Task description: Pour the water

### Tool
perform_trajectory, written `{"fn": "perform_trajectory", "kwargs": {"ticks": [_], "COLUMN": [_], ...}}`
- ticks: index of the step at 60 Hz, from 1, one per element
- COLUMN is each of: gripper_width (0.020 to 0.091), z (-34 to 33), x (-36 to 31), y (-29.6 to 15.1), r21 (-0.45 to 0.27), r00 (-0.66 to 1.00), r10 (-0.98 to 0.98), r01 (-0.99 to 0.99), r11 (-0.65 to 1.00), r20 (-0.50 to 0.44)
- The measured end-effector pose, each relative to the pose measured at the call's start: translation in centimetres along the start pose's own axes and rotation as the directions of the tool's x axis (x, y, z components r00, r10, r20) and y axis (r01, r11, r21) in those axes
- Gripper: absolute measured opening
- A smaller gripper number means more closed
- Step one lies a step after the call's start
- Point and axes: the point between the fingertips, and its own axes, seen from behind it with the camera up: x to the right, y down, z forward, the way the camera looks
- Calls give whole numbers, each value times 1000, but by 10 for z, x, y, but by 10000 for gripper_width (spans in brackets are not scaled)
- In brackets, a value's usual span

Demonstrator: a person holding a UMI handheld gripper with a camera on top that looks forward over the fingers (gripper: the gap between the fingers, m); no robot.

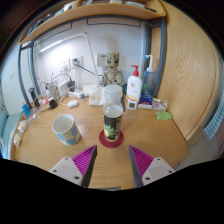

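Observation:
A tall can-like cup [113,121] with a dark printed label stands upright on a red coaster [111,140], just ahead of my fingers. A white mug [66,128] sits on the wooden table [45,150] to the left of it. My gripper [112,158] is open, its two magenta pads [84,160] spread apart with only bare table between them. Nothing is held.
Beyond the cup stand a clear plastic jug [112,95], a white pump bottle [133,86] and a small wooden figure [109,66] against the wall. Small items and cables clutter the left back of the table. A wooden panel closes the right side; a shelf hangs overhead.

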Motion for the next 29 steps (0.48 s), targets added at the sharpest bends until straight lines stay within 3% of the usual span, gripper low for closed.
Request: {"fn": "perform_trajectory", "kwargs": {"ticks": [12, 29], "gripper_width": [621, 619], "z": [-29, -44], "x": [-12, 22], "y": [-32, -44], "r21": [46, 47], "r00": [991, 998], "r10": [29, 8], "r01": [-36, -11], "r11": [998, 999], "r20": [128, 69]}}
